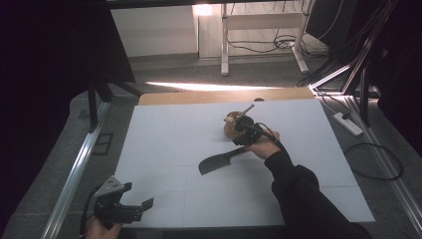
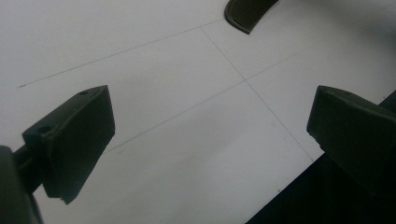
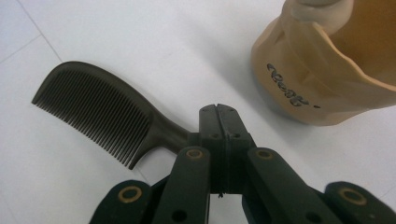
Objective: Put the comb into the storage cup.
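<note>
A dark comb (image 1: 219, 162) (image 3: 102, 112) lies flat on the white mat (image 1: 164, 134), teeth toward the near left. Beside it stands a tan cup (image 1: 230, 127) (image 3: 327, 70) with dark lettering and a thin stick (image 1: 246, 110) leaning out of it. My right gripper (image 1: 244, 131) (image 3: 218, 108) is shut, jaws pressed together, right over the end of the comb's handle and close to the cup. The handle's end is hidden under the jaws, so a grip on it cannot be made out. My left gripper (image 1: 138, 195) (image 2: 211, 98) rests open at the mat's near left corner, nothing between its jaws. The comb's tip (image 2: 247, 11) shows far ahead of it.
The mat covers a wooden table (image 1: 224, 95). Metal frame rails (image 1: 74, 169) run along both sides. Cables and a power strip (image 1: 348, 124) lie on the floor to the right. A dark sleeve (image 1: 303, 199) crosses the mat's near right part.
</note>
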